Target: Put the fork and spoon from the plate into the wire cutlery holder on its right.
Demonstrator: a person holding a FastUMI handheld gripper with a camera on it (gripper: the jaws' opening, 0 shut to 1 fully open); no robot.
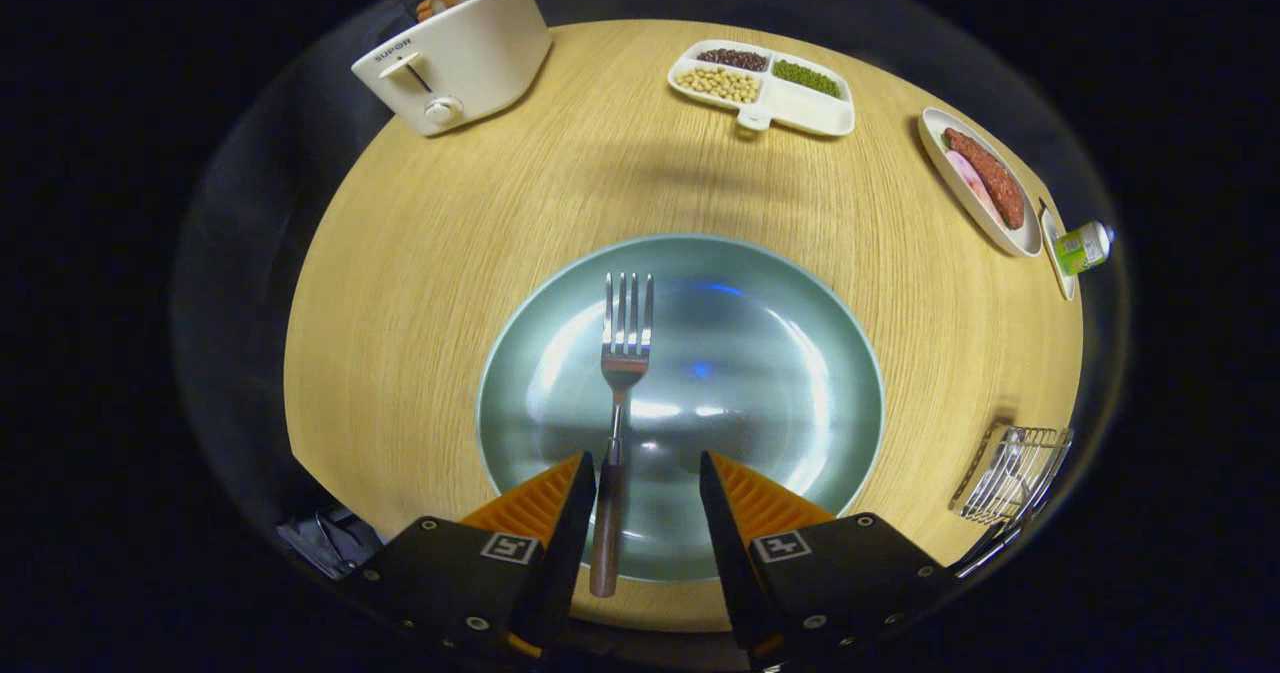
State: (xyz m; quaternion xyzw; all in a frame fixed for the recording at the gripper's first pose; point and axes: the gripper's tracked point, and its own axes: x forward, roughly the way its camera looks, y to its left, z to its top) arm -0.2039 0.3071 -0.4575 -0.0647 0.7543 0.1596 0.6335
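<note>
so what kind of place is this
Likely a staged dining or kitchen table: a wooden table with a toaster, a plate bearing a fork, and food dishes; gripper open around the fork's handle.

Wire cutlery holder (1012,475) contents blurred; toaster (455,58) contents partly cut off.

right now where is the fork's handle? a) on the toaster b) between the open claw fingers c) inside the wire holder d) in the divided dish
b: the fork lies on the plate, its handle between the fingers of the open claw, closer to one of them.
</note>
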